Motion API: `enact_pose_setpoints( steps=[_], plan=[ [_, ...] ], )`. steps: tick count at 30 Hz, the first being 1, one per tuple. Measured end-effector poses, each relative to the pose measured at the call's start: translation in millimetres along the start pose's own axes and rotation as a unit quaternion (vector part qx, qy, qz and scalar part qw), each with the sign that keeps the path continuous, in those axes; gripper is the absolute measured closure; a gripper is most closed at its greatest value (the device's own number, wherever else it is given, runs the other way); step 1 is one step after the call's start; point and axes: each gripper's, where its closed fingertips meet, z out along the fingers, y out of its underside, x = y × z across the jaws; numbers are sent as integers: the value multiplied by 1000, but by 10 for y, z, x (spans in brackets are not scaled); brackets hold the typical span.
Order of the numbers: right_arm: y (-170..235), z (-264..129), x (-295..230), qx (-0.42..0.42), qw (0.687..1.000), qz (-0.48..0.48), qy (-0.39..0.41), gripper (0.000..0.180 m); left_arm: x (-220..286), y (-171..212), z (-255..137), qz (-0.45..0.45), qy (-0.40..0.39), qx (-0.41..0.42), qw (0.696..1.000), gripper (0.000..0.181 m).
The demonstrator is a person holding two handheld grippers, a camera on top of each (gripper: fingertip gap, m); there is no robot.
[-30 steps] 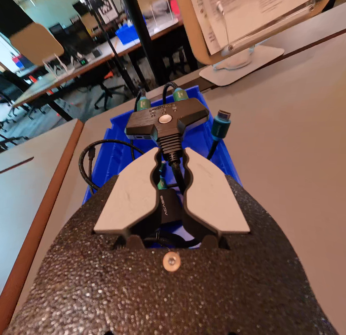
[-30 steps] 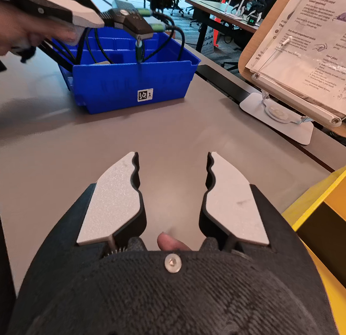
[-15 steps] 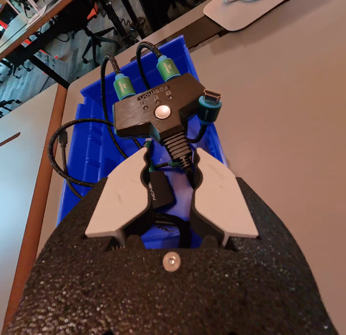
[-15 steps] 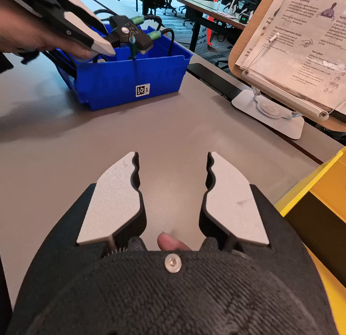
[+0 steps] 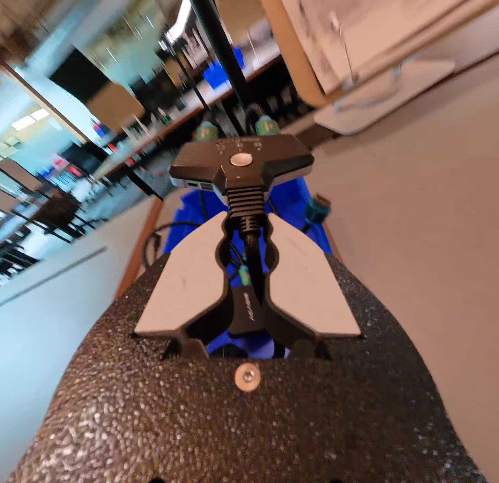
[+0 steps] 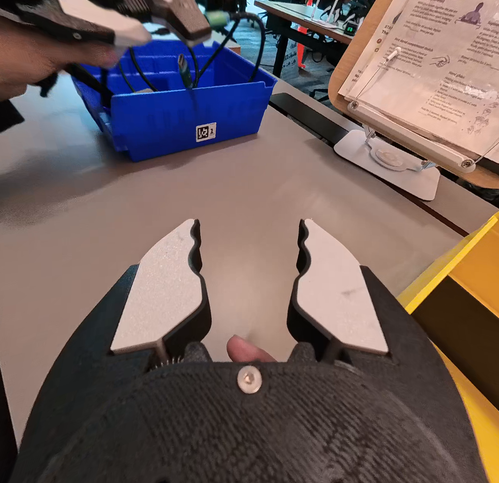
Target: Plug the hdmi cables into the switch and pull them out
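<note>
My left gripper [image 5: 246, 221] is shut on the ribbed neck of the black HDMI switch [image 5: 241, 163] and holds it in the air above the blue bin [image 5: 291, 197]. Two green-ended HDMI cables [image 5: 266, 126] are plugged into the switch's far side. A third, teal plug [image 5: 316, 209] stands free at the bin's right edge. In the right wrist view the switch [image 6: 181, 13] hangs above the bin [image 6: 189, 116], and the free plug [image 6: 185, 70] sticks up inside it. My right gripper [image 6: 249, 223] is open and empty over the grey table.
A document stand with printed sheets [image 6: 421, 73] sits on a white base [image 6: 388, 162] at the back right. A yellow box [image 6: 464, 275] is close on the right. A black adapter [image 5: 248, 310] lies in the bin. A person's hand [image 6: 32, 59] holds the left gripper.
The left gripper has lifted the switch higher above the bin and tilted upward, with motion blur. The right gripper has stayed open and nearly still.
</note>
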Motion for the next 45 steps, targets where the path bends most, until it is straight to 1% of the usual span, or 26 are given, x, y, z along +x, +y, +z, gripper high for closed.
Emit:
enact_pose_setpoints(
  steps=[1,5,9,14,16,18,21,24,27,28,30,32,33,35,38,40,42,43,45],
  plan=[
    [-14,-3,-4,4,1000,3,-1,110,-74,-121,-86,5,-14,29,999,160],
    [-147,-38,-90,32,999,10,-17,110,-326,-621,-461,-2,-35,129,991,160],
    [-360,-114,-202,72,997,9,-30,110,-475,-1105,-843,3,-50,217,975,161],
    [-579,-232,-323,118,991,29,-58,108,-487,-1753,-1303,29,-46,324,944,161],
    [-649,-284,-342,137,987,45,-70,107,-434,-2024,-1461,59,-32,365,928,161],
    [-677,-312,-316,149,985,52,-70,108,-386,-2242,-1496,64,-6,384,921,161],
    [-614,-303,-212,140,987,61,-54,108,-290,-2392,-1345,45,58,384,920,161],
    [-727,-425,-152,173,980,81,-58,108,21,-2337,-1389,41,157,395,904,161],
    [-953,-665,-144,226,965,109,-75,107,436,-2132,-1514,47,237,401,884,161],
    [-1021,-743,-172,243,959,117,-88,104,573,-2051,-1544,44,260,399,878,161],
    [-1151,-880,-257,276,943,140,-120,91,845,-1882,-1600,47,305,400,863,161],
    [-1240,-969,-308,300,923,186,-155,87,1079,-1729,-1644,44,341,401,849,161],
    [-1257,-981,-313,304,911,216,-174,87,1174,-1663,-1663,42,352,405,843,161],
    [-1205,-921,-323,286,892,275,-218,94,1337,-1549,-1687,35,372,414,830,161],
    [-1081,-764,-410,252,860,336,-290,109,1539,-1407,-1692,29,396,419,817,161],
    [-1053,-671,-469,246,833,371,-327,123,1636,-1339,-1684,32,407,416,812,161],
    [-1072,-650,-535,256,796,398,-377,138,1705,-1287,-1672,39,415,414,809,161],
    [-1075,-638,-541,263,780,410,-392,152,1709,-1270,-1656,41,412,413,811,161],
    [-1039,-566,-535,259,769,429,-397,153,1699,-1224,-1615,45,410,407,815,160]
  ],
)
